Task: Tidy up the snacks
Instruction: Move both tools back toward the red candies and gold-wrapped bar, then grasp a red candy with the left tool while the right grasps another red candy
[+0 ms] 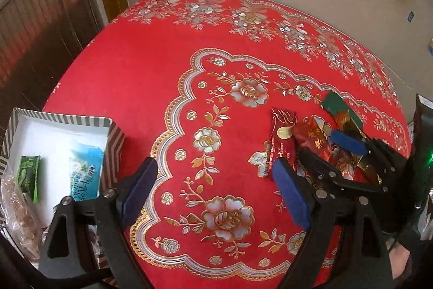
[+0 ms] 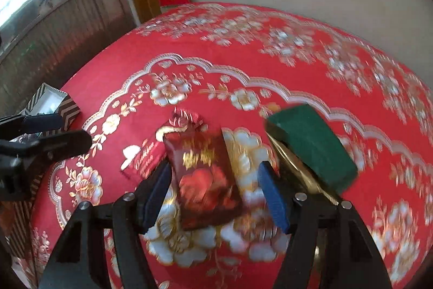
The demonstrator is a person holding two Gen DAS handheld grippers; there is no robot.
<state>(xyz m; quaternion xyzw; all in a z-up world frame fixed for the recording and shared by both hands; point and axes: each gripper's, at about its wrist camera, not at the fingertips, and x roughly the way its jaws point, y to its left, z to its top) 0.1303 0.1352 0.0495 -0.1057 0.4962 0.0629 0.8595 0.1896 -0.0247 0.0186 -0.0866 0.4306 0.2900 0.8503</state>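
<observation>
- The left gripper (image 1: 213, 187) is spread wide with nothing between its blue pads (image 1: 138, 188); it hovers over bare red tablecloth (image 1: 130, 77), between the box and the loose snacks.
- The striped box (image 1: 115, 142) sits at the table's left edge, just left of the left gripper. Inside it lie a light blue packet (image 1: 85, 174) and a small green packet (image 1: 28, 178), side by side on the white floor. A clear bag of brownish pieces (image 1: 19, 221) lies at the near left of the box; whether it rests inside or against it I cannot tell.
- The right gripper (image 2: 213, 194) is also released, jaws wide apart, and it straddles the dark red flowered packet (image 2: 205, 178). The packet lies flat on the cloth between the two blue pads (image 2: 272, 197), closer to the left-hand pad, with a clear gap to the right-hand one. Neither pad visibly presses it, though the right wrist view is blurred.
- A dark red bar packet with gold script (image 2: 146, 156) lies just left of the flowered packet, partly tucked beneath it and just ahead of the left-hand pad.
- A green packet (image 2: 314, 145) lies to the right, outside the right-hand pad, on top of a gold foil packet (image 2: 295, 169).
- In the left wrist view the same cluster sits right of the left gripper, the bar packet nearest its right pad.
</observation>
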